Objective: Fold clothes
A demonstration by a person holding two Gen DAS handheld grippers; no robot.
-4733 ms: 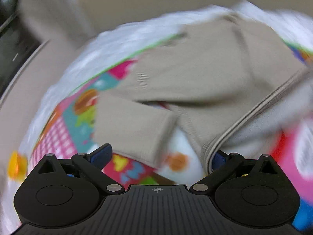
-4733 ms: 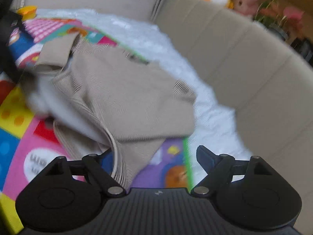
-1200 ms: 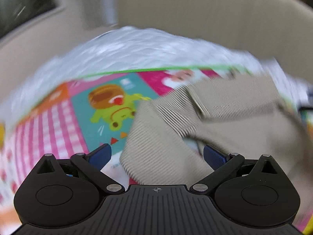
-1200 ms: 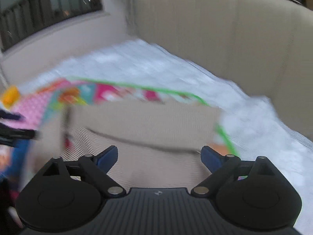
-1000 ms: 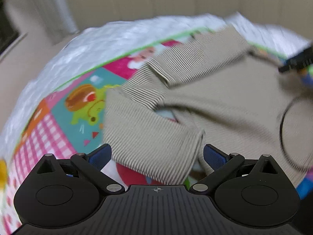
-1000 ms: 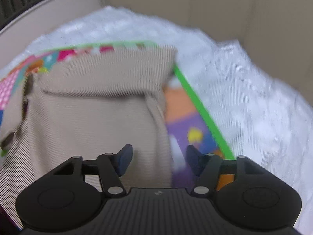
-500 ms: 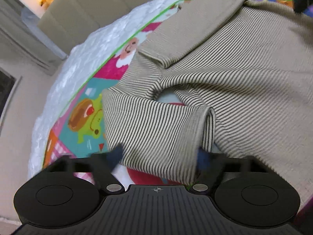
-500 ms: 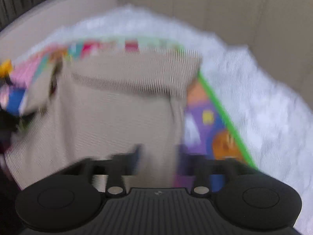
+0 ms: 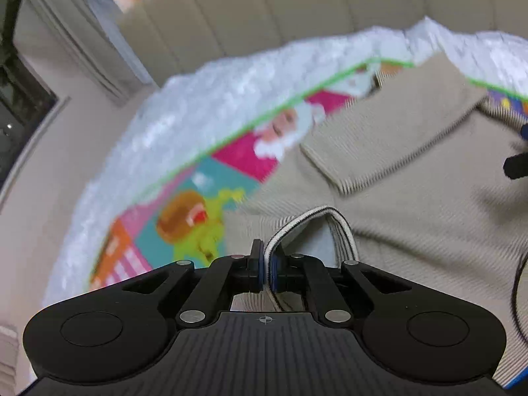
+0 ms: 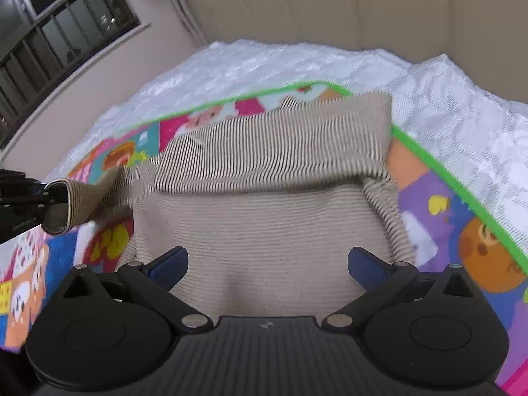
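Observation:
A beige ribbed sweater (image 10: 264,224) lies on a colourful play mat (image 10: 462,231), one sleeve (image 10: 280,151) folded across its upper part. My left gripper (image 9: 265,257) is shut on the striped cuff (image 9: 310,217) of the other sleeve and holds it lifted off the mat. The right wrist view shows that same cuff (image 10: 62,204) raised at the far left. My right gripper (image 10: 267,260) hangs over the sweater's body; its jaws are opening wide. Fabric lies under the gap between them, and the pads do not press on it.
The play mat (image 9: 184,214) has a green border and rests on a white quilted cover (image 10: 264,62). A beige sofa back (image 10: 363,6) rises behind. A window with dark bars (image 10: 49,33) stands at the far left.
My left gripper has gone from wide open to shut on the sleeve cuff and has lifted it. My right gripper has spread from nearly closed on the sweater's edge to wide open.

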